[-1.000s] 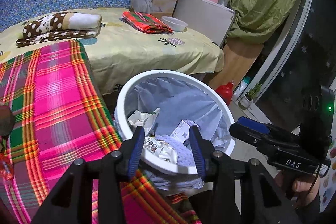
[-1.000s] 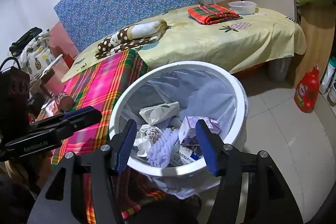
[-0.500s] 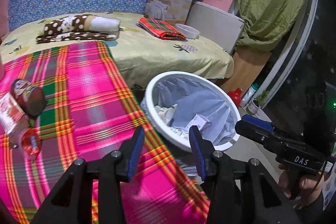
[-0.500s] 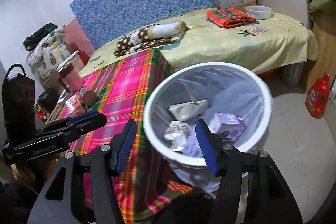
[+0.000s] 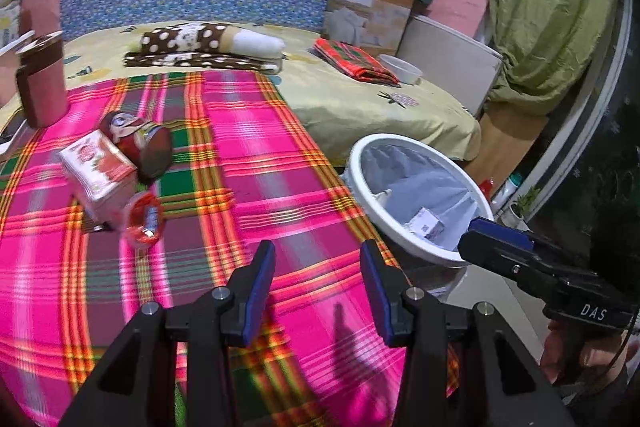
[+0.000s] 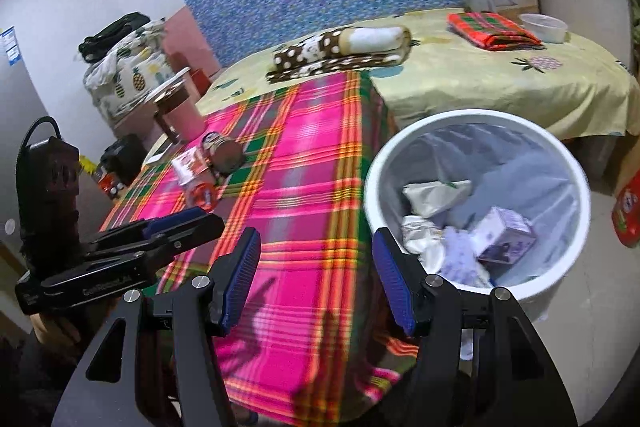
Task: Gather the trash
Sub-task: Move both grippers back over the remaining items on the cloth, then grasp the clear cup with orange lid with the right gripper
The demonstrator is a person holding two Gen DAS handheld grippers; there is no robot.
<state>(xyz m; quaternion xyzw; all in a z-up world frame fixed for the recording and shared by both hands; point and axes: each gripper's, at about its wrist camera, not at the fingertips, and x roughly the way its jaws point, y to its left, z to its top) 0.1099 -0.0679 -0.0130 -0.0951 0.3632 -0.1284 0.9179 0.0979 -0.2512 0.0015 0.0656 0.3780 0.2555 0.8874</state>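
While I'm holding both grippers out over the near edge of the table, nothing is sitting between either pair of jaws. Left gripper [image 5: 316, 281] is hanging part open, empty, pointing down at the bare plaid tablecloth [image 5: 248, 155]. Right gripper [image 6: 316, 279] is standing wider apart, also empty, hovering over the table's right edge beside the trash bin [image 6: 576, 187].

Bin is standing on the floor right against that edge, probably so I'm only making a short carry for each drop. It's already holding a small purple box [image 6: 506, 241] and crumpled paper [image 6: 434, 193].

Trash left to collect is clustering near the table's far left side: a red-and-white carton [image 5: 98, 173], a can lying on its side [image 5: 140, 143] touching the carton, and a red wrapper [image 5: 144, 221] just in front of them. All three are well apart from my fingertips. A brown cup [image 5: 42, 81] is standing at the far left corner; can't tell if that counts as trash.

I'm judging the left gripper is nearer the pile, so it's likely reaching next.
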